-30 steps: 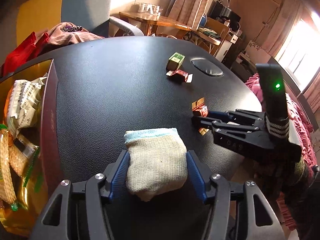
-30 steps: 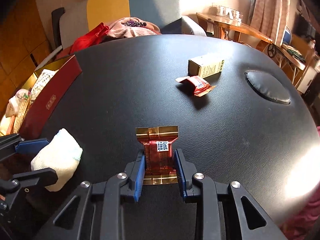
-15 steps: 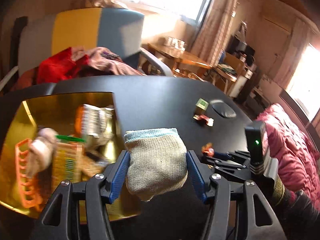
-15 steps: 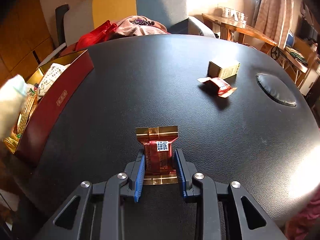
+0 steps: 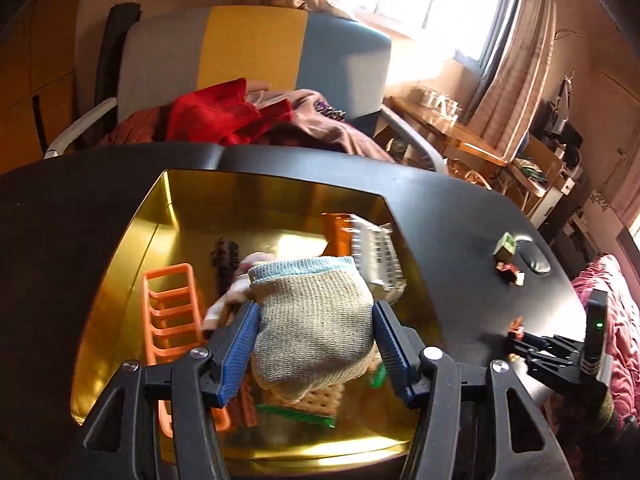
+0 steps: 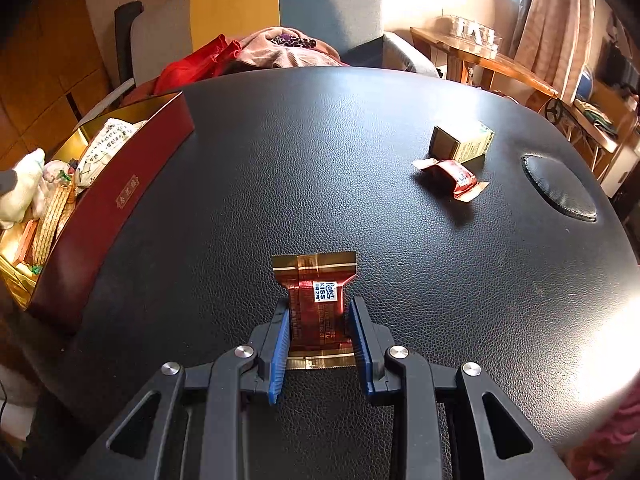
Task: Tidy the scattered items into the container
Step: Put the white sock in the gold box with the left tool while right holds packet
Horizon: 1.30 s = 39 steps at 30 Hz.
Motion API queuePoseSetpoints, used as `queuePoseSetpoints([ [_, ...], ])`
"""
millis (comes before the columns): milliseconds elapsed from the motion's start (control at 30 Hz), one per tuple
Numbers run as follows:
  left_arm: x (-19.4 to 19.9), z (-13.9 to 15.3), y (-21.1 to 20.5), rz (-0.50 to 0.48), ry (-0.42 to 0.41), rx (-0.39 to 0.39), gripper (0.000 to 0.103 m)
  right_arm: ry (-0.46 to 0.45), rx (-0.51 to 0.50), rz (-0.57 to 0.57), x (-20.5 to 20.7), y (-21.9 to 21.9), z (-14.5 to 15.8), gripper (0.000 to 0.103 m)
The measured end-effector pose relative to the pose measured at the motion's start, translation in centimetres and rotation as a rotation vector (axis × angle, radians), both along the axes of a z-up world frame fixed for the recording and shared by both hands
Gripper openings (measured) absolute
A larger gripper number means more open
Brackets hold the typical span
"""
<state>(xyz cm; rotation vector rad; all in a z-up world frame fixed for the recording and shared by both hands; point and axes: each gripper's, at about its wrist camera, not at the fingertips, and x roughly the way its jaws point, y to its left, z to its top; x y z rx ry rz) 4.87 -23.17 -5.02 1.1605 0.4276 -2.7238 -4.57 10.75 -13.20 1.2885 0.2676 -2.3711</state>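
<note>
Left gripper point(image 5: 316, 340) jaws pinching the knit sock point(image 5: 312, 328) over the gold box point(image 5: 120, 264), ready for dropping; right gripper point(image 6: 320, 344) jaws pinching a candy wrapper point(image 6: 316, 304) off the surface point(image 6: 320, 160), box at 10 o'clock.

Black, leather-grained round table point(image 6: 320, 168) with an oval padded inset point(image 6: 560, 188) near its far right edge; gold-lined box with dark red outer wall point(image 6: 116, 204) standing on the left part, partly filled with packets and other items; small tan-and-green carton point(image 6: 462, 142) lying on the right part, a red-and-gold candy wrapper point(image 6: 452, 174) just beside it on the near side; in the left wrist view, same box point(image 5: 120, 264) seen from above, carton point(image 5: 505, 245) and wrapper point(image 5: 510, 271) far right
</note>
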Motion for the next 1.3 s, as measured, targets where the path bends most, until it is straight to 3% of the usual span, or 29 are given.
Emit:
queuePoseSetpoints([
  [267, -1.9, -1.8, -1.8, 0.037, -0.044, -0.029, 0.060, 0.002, 0.007, -0.004, 0.0, -0.2, 0.0, 0.029],
  [633, 0.4, -0.1, -1.8, 0.071, 0.004, -0.016, 0.064, 0.001, 0.001, -0.019, -0.2, -0.4, 0.1, 0.029],
  [900, 3.0, 1.3, -1.2, 0.086, 0.043, -0.008, 0.065, -0.012, -0.098, -0.034, 0.1, -0.3, 1.1, 0.025],
  [1300, 5.5, 1.4, 0.9, 0.058, 0.053, -0.009, 0.065, 0.015, -0.020, 0.008, 0.7, -2.5, 0.9, 0.025],
])
